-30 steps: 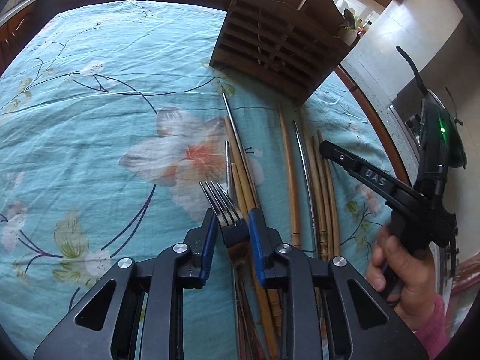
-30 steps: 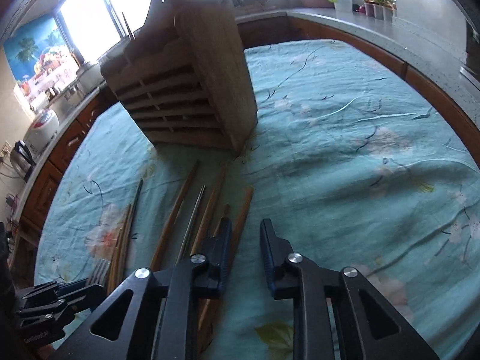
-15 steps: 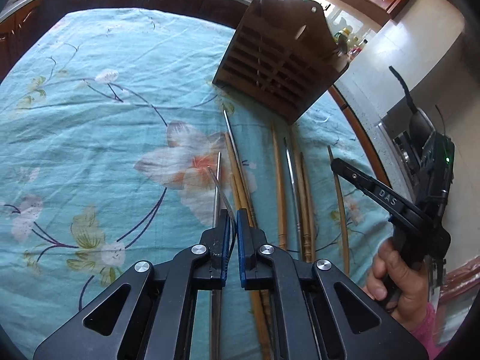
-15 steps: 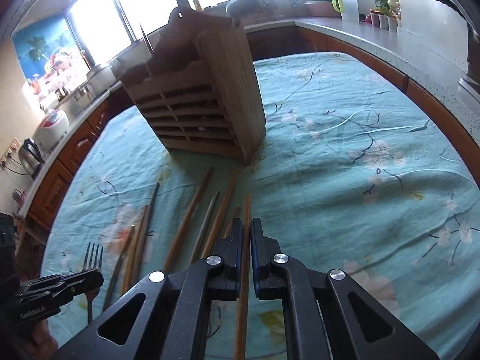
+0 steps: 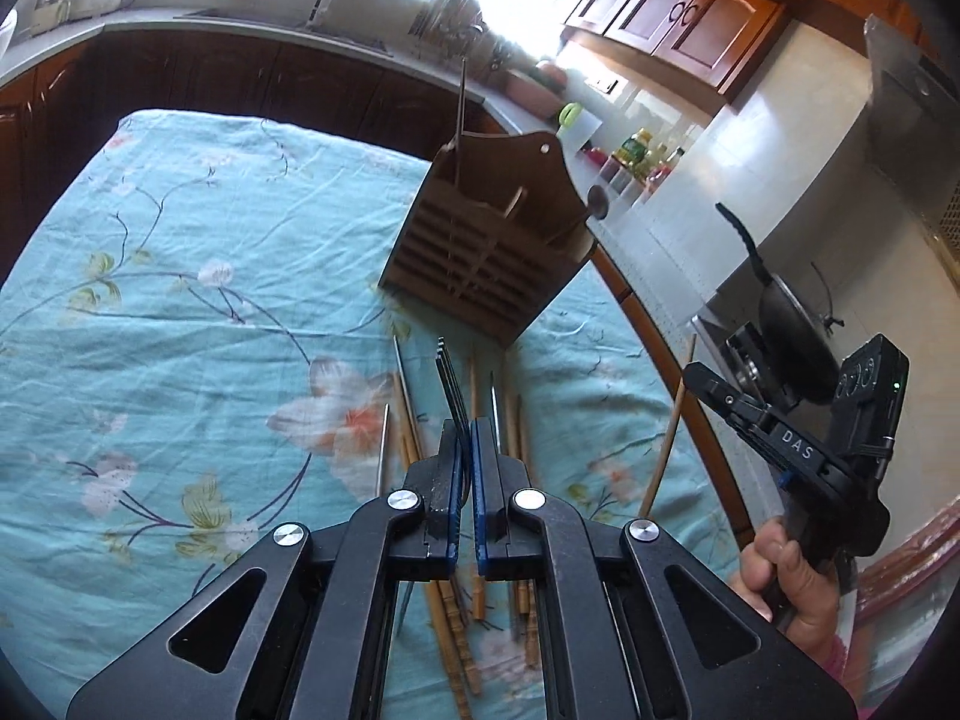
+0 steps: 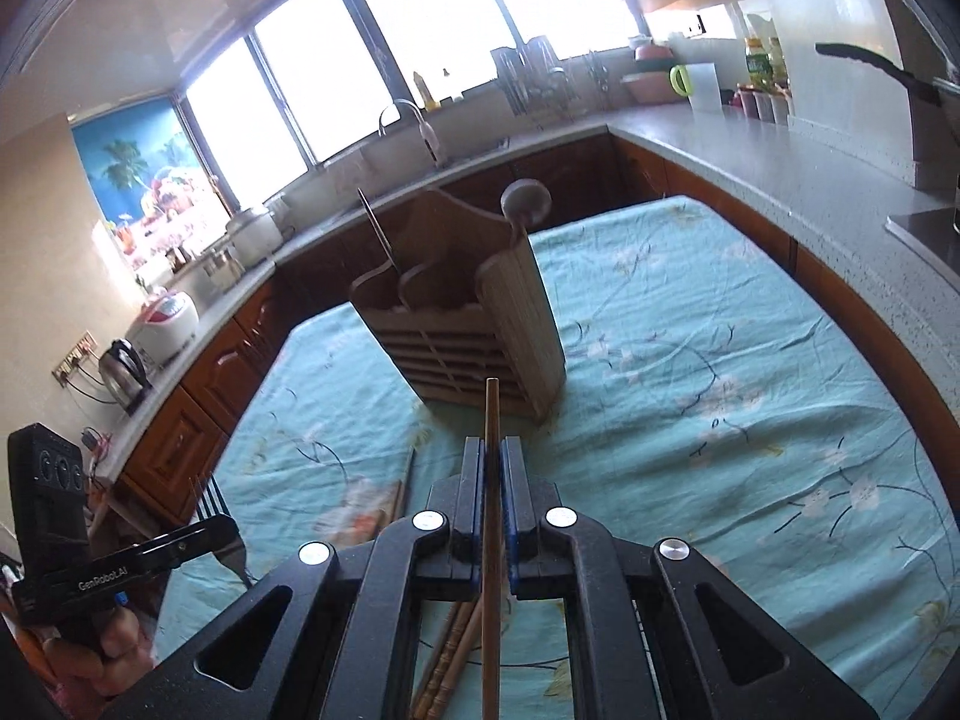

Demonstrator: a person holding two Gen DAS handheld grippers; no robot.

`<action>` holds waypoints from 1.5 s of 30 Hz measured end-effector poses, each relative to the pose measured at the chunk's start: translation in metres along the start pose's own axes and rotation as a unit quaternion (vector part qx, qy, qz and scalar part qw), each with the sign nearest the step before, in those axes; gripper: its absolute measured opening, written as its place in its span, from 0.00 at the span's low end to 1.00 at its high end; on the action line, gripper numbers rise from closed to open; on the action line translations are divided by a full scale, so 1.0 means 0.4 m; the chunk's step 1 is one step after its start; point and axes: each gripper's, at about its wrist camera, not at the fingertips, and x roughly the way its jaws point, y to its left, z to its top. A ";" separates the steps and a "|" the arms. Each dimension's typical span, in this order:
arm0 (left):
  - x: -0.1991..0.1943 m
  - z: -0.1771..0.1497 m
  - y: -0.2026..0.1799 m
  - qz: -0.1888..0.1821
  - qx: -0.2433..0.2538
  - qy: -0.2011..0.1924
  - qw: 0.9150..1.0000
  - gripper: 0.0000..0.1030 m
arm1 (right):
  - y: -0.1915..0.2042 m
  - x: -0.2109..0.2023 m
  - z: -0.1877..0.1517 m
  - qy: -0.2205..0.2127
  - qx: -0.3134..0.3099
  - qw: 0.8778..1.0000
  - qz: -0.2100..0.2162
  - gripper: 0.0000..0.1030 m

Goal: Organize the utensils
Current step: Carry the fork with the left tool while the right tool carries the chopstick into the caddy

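Observation:
My left gripper (image 5: pixel 465 438) is shut on a metal fork (image 5: pixel 451 378), held above the cloth with its tines pointing toward the wooden utensil holder (image 5: pixel 480 264). My right gripper (image 6: pixel 493 456) is shut on a wooden chopstick (image 6: pixel 492 420), lifted and pointing at the holder (image 6: pixel 474 330). The right gripper with its chopstick (image 5: pixel 672 426) shows at the right of the left wrist view; the left gripper with the fork (image 6: pixel 210 501) shows at the lower left of the right wrist view. The holder has a spoon (image 6: pixel 525 201) and a thin utensil standing in it. Several chopsticks (image 5: pixel 510 420) lie on the cloth.
The table carries a teal floral cloth (image 5: pixel 180 330). A kitchen counter (image 6: pixel 810 180) wraps round behind and to the right, with bottles, a sink tap and a pan (image 5: pixel 792 330). A kettle (image 6: pixel 123 372) and a rice cooker stand at the left.
Both grippers closed, the left on the fork and the right on a chopstick, and lifted them off the cloth. Both now sit higher, tilted up toward the holder.

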 end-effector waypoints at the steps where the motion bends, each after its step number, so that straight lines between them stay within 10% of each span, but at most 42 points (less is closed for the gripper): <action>1: -0.005 0.004 -0.002 -0.001 0.001 -0.003 1.000 0.02 | 0.003 -0.008 0.007 -0.005 0.000 1.000 0.004 0.05; 27: -0.055 0.128 -0.036 -0.014 0.021 -0.066 0.997 0.02 | 0.058 -0.091 0.123 -0.075 -0.022 0.996 0.032 0.05; 45: 0.002 0.486 -0.121 -0.054 0.053 -0.178 0.981 0.02 | 0.078 -0.062 0.425 -0.189 -0.041 0.981 0.013 0.05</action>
